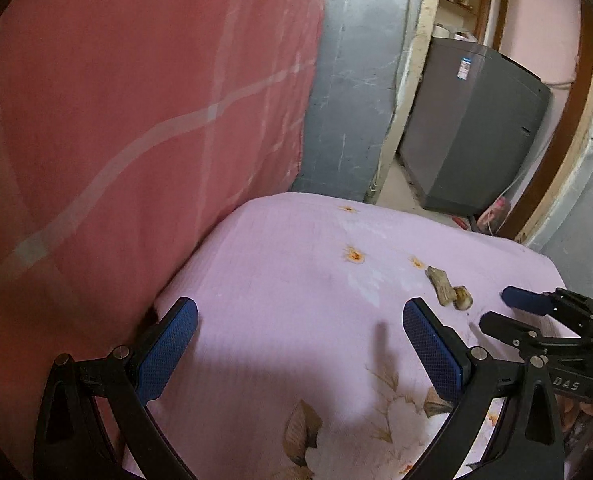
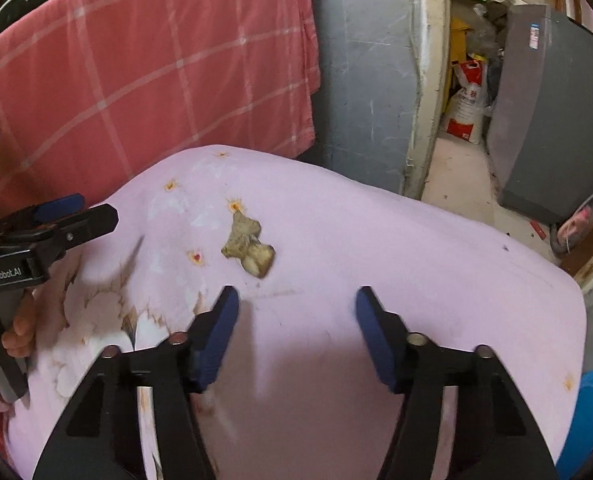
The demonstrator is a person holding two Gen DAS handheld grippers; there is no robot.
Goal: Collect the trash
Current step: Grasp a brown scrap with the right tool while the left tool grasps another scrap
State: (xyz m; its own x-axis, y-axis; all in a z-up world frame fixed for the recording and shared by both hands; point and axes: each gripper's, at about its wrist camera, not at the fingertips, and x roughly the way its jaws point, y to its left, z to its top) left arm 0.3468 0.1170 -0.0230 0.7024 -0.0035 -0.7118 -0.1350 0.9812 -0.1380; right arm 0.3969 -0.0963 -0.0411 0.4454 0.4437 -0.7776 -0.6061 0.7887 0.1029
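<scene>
A crumpled brownish scrap of trash (image 2: 248, 246) lies on the pink flowered cloth (image 2: 376, 240) that covers the table; it also shows in the left wrist view (image 1: 448, 290) at the right. My right gripper (image 2: 296, 300) is open and empty, hovering just short of the scrap. My left gripper (image 1: 300, 312) is open and empty over the cloth, to the left of the scrap. In the left wrist view the right gripper (image 1: 500, 308) comes in from the right edge, close to the scrap. In the right wrist view the left gripper (image 2: 84, 210) shows at the left edge.
A red checked cloth (image 2: 156, 72) hangs behind the table on the left. A grey wall (image 2: 360, 60) and a doorway (image 2: 464, 100) with sacks and a grey appliance (image 2: 556, 120) lie beyond. A blue object (image 2: 588, 412) sits low at the right table edge.
</scene>
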